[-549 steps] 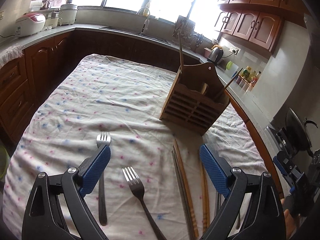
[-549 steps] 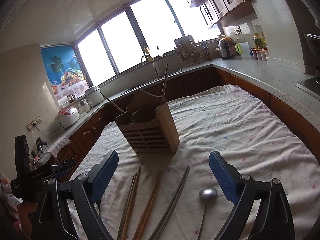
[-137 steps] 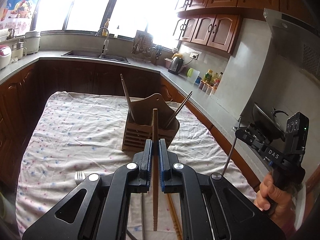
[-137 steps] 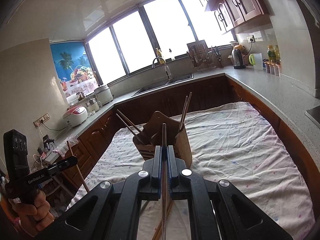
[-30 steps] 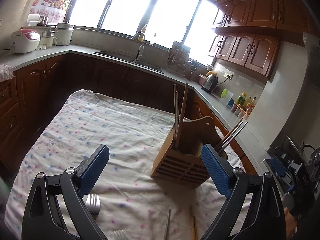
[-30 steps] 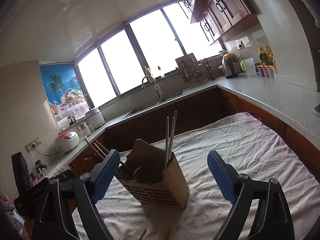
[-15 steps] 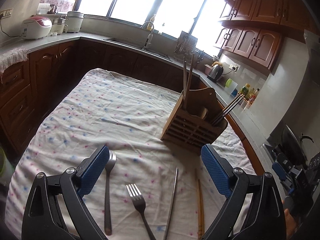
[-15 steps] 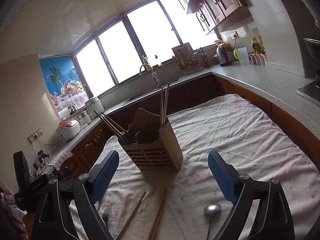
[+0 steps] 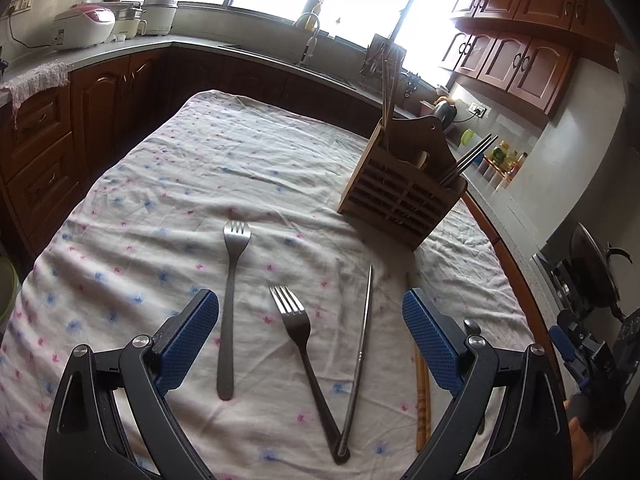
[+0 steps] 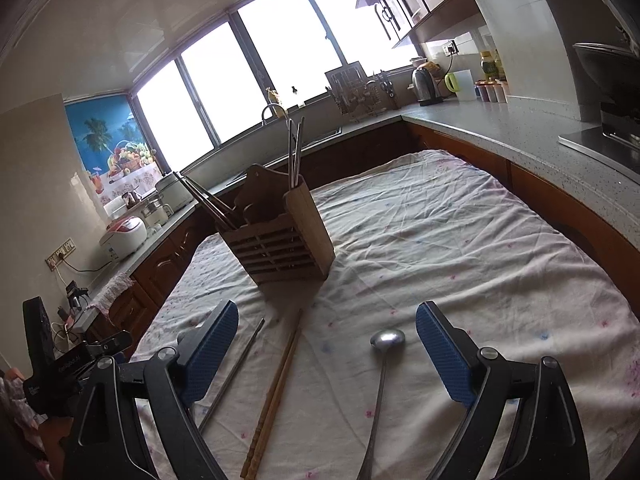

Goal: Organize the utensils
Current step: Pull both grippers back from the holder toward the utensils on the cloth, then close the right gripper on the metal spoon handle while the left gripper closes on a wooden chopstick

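Observation:
A wooden utensil holder (image 9: 402, 196) (image 10: 280, 236) stands on the cloth-covered table and holds several chopsticks upright. In the left wrist view two forks (image 9: 231, 300) (image 9: 304, 356), a metal chopstick (image 9: 359, 356) and wooden chopsticks (image 9: 422, 392) lie on the cloth. My left gripper (image 9: 310, 340) is open and empty above the forks. In the right wrist view a metal chopstick (image 10: 234, 372), a wooden chopstick pair (image 10: 276, 392) and a spoon (image 10: 382, 372) lie in front. My right gripper (image 10: 326, 354) is open and empty above them.
The table wears a white floral cloth (image 9: 180, 184). Dark wood cabinets and a grey counter (image 10: 520, 128) wrap around it, with a sink (image 9: 308, 40), rice cookers (image 9: 84, 28), a kettle (image 10: 426, 84) and a stove (image 9: 588, 276).
Both grippers have dropped lower and tilted down towards the table. The forks, chopsticks and spoon now lie closer in front of the open fingers.

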Available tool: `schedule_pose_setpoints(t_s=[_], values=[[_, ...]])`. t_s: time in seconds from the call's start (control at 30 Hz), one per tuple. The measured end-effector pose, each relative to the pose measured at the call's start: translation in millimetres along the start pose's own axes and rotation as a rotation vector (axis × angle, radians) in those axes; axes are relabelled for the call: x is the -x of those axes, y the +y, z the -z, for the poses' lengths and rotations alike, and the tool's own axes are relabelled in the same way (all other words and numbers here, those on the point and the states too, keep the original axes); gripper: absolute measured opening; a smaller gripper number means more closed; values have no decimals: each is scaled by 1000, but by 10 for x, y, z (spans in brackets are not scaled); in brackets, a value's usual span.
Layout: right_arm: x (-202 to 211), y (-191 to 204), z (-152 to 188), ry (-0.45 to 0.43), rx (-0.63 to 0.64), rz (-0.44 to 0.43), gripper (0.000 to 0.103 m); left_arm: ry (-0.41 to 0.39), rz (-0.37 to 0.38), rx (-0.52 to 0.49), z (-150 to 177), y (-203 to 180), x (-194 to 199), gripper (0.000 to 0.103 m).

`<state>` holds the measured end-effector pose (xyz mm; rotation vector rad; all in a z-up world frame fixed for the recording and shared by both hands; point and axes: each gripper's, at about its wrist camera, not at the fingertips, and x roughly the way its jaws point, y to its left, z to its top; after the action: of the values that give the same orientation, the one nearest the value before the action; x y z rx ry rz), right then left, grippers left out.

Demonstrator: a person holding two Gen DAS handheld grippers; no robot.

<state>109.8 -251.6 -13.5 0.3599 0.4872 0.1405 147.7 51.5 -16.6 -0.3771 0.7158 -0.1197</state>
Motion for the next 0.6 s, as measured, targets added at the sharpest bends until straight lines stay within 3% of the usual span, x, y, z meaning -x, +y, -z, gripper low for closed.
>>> schedule_pose_setpoints(t_s=[0.5, 0.6], values=[[-215, -100, 324, 119, 41, 31, 91, 48, -1, -64, 120, -240, -125, 95], [-287, -113, 349, 142, 53, 44, 86, 63, 7, -89, 115, -335, -198, 95]])
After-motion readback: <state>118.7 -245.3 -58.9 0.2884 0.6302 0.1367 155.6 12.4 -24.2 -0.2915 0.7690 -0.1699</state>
